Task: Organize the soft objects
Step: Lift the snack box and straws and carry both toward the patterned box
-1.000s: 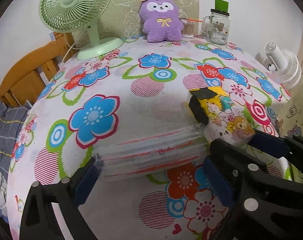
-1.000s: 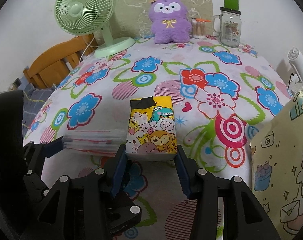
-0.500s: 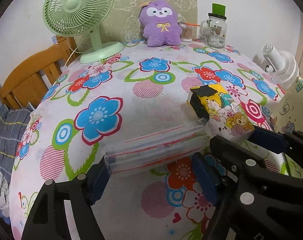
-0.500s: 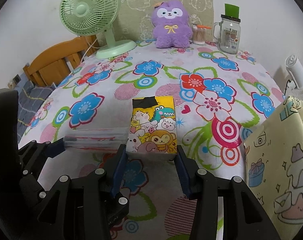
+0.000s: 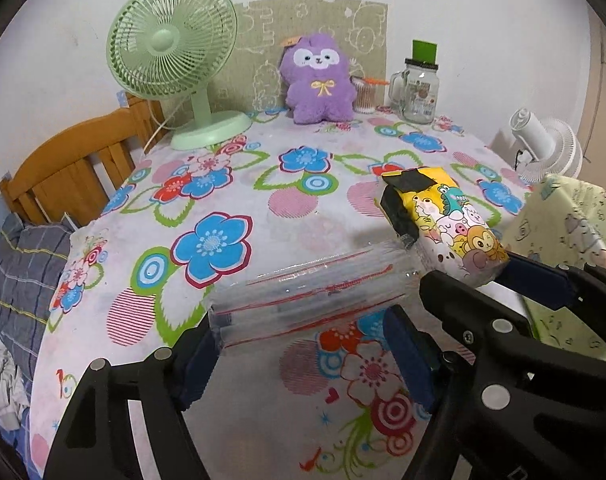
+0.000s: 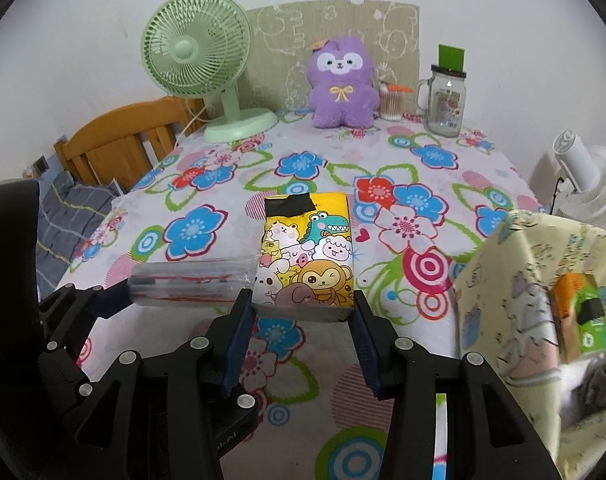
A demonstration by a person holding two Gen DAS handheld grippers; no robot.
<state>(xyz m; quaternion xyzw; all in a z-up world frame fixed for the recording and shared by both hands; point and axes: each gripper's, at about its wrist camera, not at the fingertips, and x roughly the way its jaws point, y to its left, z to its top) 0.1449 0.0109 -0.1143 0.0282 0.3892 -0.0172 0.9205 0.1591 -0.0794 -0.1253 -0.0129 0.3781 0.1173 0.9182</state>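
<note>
My left gripper (image 5: 303, 324) is shut on a clear plastic pack with red lines (image 5: 315, 292), its blue pads pressing on both ends; the pack hangs a little above the floral tablecloth (image 5: 231, 184). Right beside it, my right gripper (image 6: 303, 304) is shut on a yellow cartoon-animal tissue pack (image 6: 307, 256), held by its near end and also off the cloth. The two packs touch side by side: the clear pack (image 6: 187, 284) lies left of the tissue pack (image 5: 443, 220). A purple plush toy (image 6: 341, 88) sits upright at the table's far edge.
A green desk fan (image 5: 171, 48) stands at the back left, a glass mug jar (image 6: 445, 100) and a cotton-swab pot (image 6: 391, 104) at the back right. A pale yellow cartoon bag (image 6: 519, 280) stands open at the right, holding an orange-green pack (image 6: 583, 316). A white fan (image 6: 587, 184) and a wooden headboard (image 5: 71, 172) flank the table.
Both grippers have risen and drawn back with their packs, so the table looks farther below. The left jaws narrowed onto the clear pack's ends.
</note>
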